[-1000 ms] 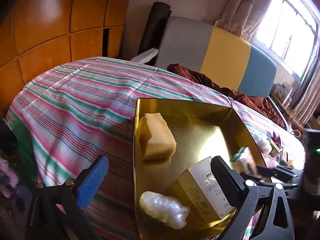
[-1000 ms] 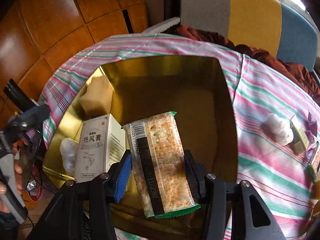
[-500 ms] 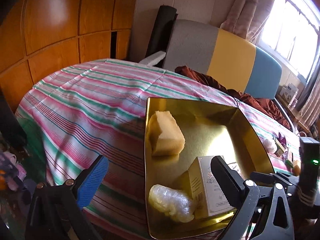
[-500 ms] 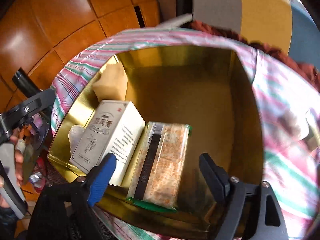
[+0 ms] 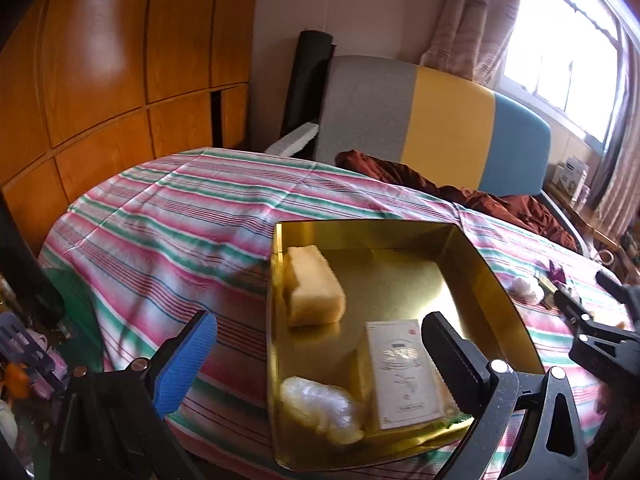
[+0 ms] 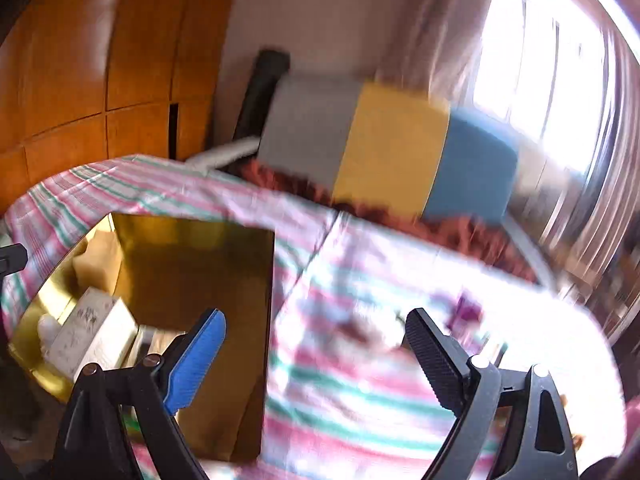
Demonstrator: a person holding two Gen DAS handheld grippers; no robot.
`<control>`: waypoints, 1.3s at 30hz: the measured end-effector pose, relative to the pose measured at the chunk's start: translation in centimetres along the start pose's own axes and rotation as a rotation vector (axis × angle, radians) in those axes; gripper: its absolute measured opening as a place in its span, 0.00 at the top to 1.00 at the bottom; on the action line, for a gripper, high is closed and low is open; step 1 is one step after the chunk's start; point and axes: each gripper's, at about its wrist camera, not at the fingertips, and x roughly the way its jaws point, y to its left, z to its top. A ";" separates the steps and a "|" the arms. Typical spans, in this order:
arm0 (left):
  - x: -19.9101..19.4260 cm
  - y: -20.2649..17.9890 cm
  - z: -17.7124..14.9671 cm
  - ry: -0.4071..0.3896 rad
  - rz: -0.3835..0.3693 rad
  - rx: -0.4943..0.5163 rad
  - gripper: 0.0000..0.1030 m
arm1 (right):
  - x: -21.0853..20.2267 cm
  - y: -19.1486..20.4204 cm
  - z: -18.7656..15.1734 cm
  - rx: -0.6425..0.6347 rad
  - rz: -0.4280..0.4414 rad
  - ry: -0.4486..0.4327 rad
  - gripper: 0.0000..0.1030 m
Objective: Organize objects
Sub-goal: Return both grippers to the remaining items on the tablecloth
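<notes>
A gold tray (image 5: 494, 276) sits on the striped cloth. It holds a yellow sponge (image 5: 314, 292), a white box (image 5: 402, 372) and a clear plastic wad (image 5: 320, 408). My left gripper (image 5: 316, 360) hovers open over the tray's near end with nothing between its fingers. My right gripper (image 6: 316, 364) is open and empty, above the cloth just right of the tray (image 6: 192, 264). That view is blurred. The white box (image 6: 92, 332) and sponge (image 6: 96, 268) show at its left. The snack packet is hidden behind gripper fingers.
Small loose items lie on the cloth to the right: a white wad (image 5: 524, 288) and a purple scrap (image 5: 556, 272). The right gripper's black body (image 5: 600, 332) crosses that side. A grey, yellow and blue seat back (image 5: 440, 128) and a rust cloth (image 5: 400, 172) lie beyond.
The right gripper opened and left the snack packet in the tray beside the white box, then lifted and swung right over the cloth. The left gripper drew back and up a little, still open.
</notes>
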 end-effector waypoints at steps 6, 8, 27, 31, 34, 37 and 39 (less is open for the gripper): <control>0.1 -2.4 -0.1 0.019 -0.039 0.055 0.00 | 1.6 -5.4 -1.9 0.141 -0.011 0.135 0.12; 0.0 -3.3 -0.2 0.018 -0.055 0.072 0.00 | 1.4 -7.2 -2.5 0.133 -0.031 0.152 0.14; 1.6 -18.0 0.2 0.192 -0.446 0.257 0.00 | -6.2 -33.2 -9.8 0.874 -0.190 0.017 0.06; 2.9 -23.6 -0.9 0.269 -0.516 0.342 0.00 | -6.9 -35.5 -12.1 1.055 -0.178 -0.017 0.06; 3.6 -27.6 -2.0 0.310 -0.568 0.413 0.00 | -7.3 -36.2 -12.7 1.105 -0.172 -0.035 0.06; 3.9 -31.4 -2.8 0.315 -0.624 0.507 0.00 | -7.1 -36.4 -12.8 1.129 -0.144 -0.037 0.06; 3.9 -33.7 -3.2 0.287 -0.641 0.576 0.00 | -6.8 -36.5 -12.9 1.138 -0.121 -0.033 0.06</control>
